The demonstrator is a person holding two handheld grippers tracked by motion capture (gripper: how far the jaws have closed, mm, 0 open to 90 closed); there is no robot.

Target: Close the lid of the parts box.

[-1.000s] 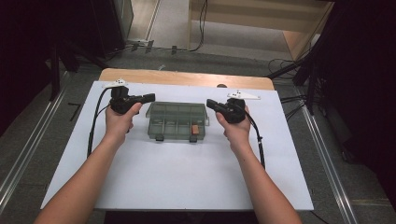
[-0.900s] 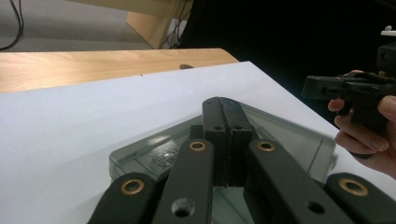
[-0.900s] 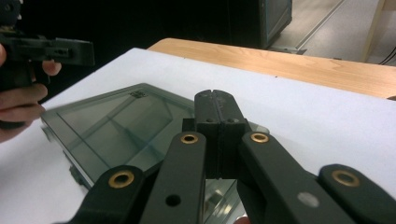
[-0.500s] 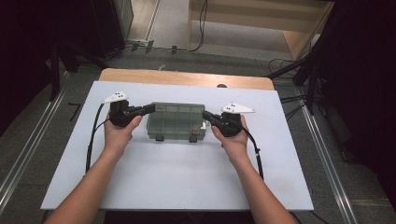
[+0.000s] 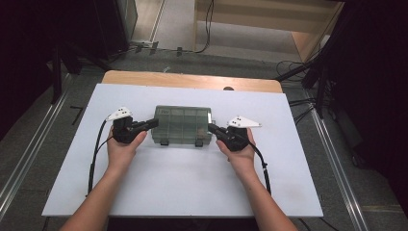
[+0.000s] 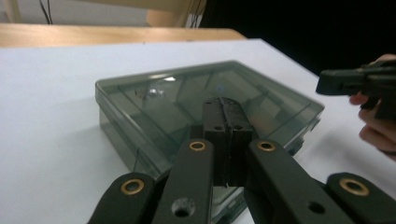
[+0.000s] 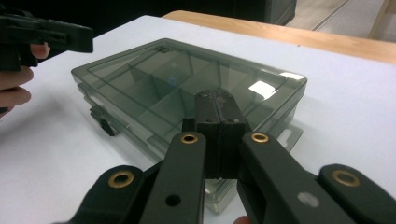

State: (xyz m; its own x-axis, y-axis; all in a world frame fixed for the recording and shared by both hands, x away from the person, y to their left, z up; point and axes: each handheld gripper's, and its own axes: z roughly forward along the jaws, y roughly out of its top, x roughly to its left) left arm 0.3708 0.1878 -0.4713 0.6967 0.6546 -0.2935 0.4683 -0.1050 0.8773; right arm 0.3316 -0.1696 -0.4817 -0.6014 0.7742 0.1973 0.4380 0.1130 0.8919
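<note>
Flanking: two hand-held grippers, one at each short end of a smoky clear compartment box (image 5: pixel 182 126) on the white desk (image 5: pixel 183 192).
Left hand (image 5: pixel 121 147): on the desk's left half, forearm coming in from the near edge.
Left gripper (image 5: pixel 155 122): jaws pressed together with nothing between them; tip at the box's left end, over its near-left corner. Whether the tip touches the lid, I cannot tell. In the left gripper view the closed tip (image 6: pixel 227 116) sits above the lid.
Left cable (image 5: pixel 94 154): trails back toward the near-left corner of the desk.
Box: closed, lying flat, about midway between the desk's left and right edges, somewhat nearer the far edge than the near one. Lid dividers visible; two dark latches (image 5: pixel 164 142) on its near side.
Right gripper (image 5: pixel 210 128): jaws together, empty; tip at the box's right end near the near-right corner. In the right gripper view the tip (image 7: pixel 217 107) overlaps the lid; contact unclear.
Right hand (image 5: pixel 240 151): on the desk's right half.
Far edge: bare wooden strip (image 5: pixel 192 81) showing beyond the white top.
</note>
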